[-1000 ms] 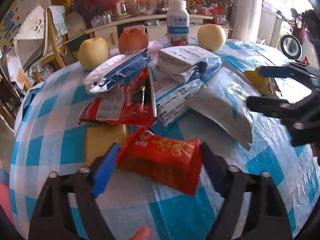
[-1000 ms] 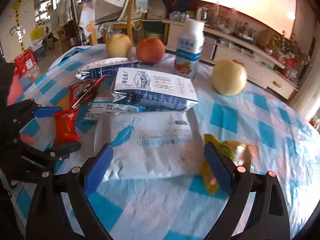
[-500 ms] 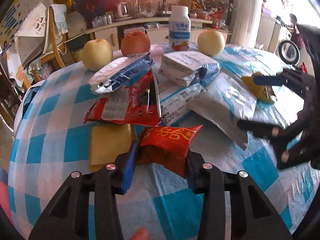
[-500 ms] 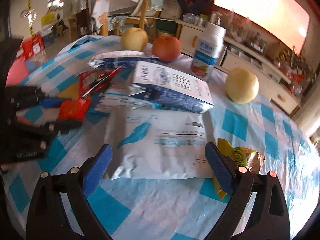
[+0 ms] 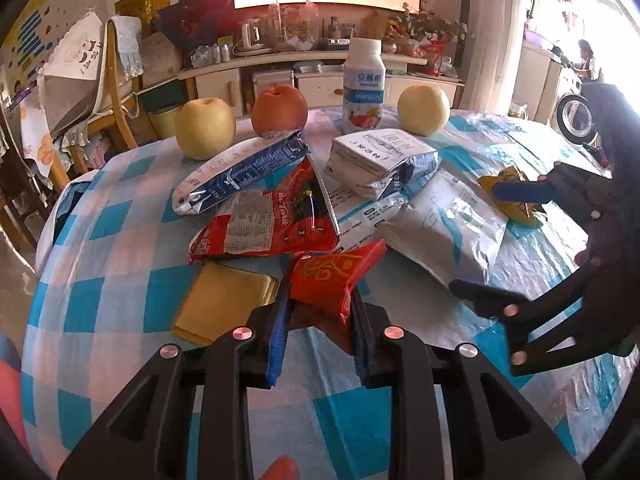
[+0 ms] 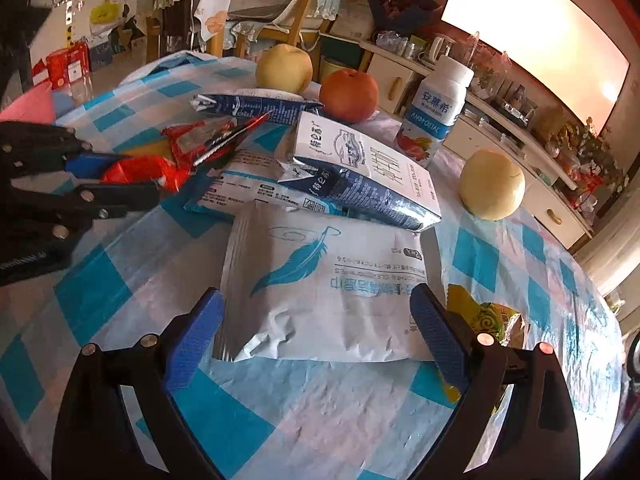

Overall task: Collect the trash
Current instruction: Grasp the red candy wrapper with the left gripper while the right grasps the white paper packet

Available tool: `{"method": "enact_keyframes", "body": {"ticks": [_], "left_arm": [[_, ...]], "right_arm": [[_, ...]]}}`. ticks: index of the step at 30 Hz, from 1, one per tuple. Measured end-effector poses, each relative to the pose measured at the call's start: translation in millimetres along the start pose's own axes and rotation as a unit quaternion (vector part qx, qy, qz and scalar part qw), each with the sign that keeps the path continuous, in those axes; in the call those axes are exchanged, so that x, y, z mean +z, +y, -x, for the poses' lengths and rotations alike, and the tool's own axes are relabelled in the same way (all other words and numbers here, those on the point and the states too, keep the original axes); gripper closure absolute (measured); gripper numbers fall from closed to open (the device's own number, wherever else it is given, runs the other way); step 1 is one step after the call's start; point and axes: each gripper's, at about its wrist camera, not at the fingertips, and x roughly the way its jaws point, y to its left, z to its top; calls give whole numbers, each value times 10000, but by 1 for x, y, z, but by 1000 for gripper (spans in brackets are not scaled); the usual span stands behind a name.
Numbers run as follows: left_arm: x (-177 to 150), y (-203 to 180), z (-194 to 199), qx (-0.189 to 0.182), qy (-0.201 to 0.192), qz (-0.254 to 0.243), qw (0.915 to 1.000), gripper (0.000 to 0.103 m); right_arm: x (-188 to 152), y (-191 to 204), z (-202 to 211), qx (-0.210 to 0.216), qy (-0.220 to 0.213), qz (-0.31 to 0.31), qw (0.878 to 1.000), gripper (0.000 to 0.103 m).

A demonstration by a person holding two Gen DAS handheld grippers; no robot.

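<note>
My left gripper (image 5: 318,300) is shut on a small red snack wrapper (image 5: 334,276) and holds it just above the checked tablecloth; the wrapper also shows in the right wrist view (image 6: 140,172). My right gripper (image 6: 316,320) is open, its fingers on either side of the near edge of a white wipes pack with a blue feather (image 6: 332,280). A yellow wrapper (image 6: 486,318) lies by its right finger. Further back lie a red snack bag (image 5: 268,220), a flattened blue carton (image 5: 240,170) and a blue and white milk carton (image 6: 360,168).
Two yellow apples (image 5: 204,126) (image 5: 423,109), a red apple (image 5: 279,110) and a white yogurt bottle (image 5: 363,84) stand at the table's far side. A flat yellow packet (image 5: 224,300) lies near the left gripper. A wooden chair (image 5: 116,92) stands behind the table.
My left gripper has closed on the red wrapper and lifted it off the cloth. My right gripper has moved forward around the white wipes pack.
</note>
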Motion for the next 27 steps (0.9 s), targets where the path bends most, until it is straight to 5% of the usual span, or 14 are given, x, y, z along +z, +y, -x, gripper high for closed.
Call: {"method": "enact_keyframes", "body": {"ticks": [10,16,21,27], "left_arm": [[1,2,8,16,-101,28,9999,75],[2,6,12,12,-143,63,9999,75],[2,7,17,-26,-208,81,9997,75],[2,9,21,-27,-277,73,9996,75]], "right_arm": [[-1,11,-10,-280,39,73,9996,4],[-1,-10,-18,169,217,-571,9980,8],[5,-5,-9,30,107,-398,9991,46],[8,-7,-1,70,-17,-435,9990,57]]}}
